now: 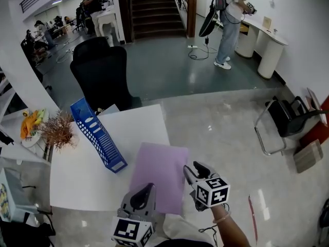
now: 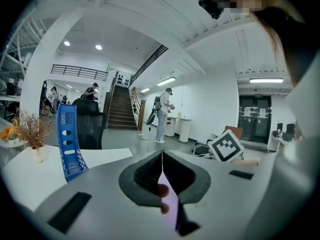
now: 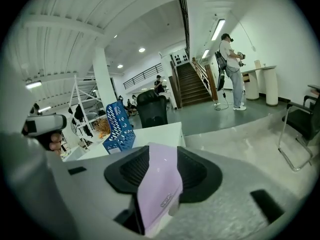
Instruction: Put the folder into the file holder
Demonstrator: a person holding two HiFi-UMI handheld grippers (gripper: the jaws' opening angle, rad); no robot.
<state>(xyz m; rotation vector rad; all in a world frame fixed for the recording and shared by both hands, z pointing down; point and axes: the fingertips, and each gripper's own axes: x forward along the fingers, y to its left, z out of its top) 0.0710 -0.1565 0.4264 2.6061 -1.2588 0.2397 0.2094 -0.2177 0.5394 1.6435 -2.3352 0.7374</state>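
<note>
A light purple folder (image 1: 157,176) lies on the white table (image 1: 77,181), its near edge hanging over the table's front right corner. My left gripper (image 1: 144,195) holds that near edge; in the left gripper view the jaws meet in a thin line (image 2: 162,179) with the folder (image 2: 171,204) edge-on between them. My right gripper (image 1: 197,172) is at the folder's right edge. The folder (image 3: 159,184) lies slanted between its jaws (image 3: 162,169), which stand apart and do not press it. The blue file holder (image 1: 97,135) (image 2: 67,139) (image 3: 119,126) stands upright on the table, left of the folder.
A vase of dried twigs (image 1: 59,130) and a plate of fruit (image 1: 31,125) sit at the table's left end. A black office chair (image 1: 103,76) stands behind the table. A metal-framed chair (image 1: 285,118) is on the floor at right, and a person (image 1: 229,24) stands far back.
</note>
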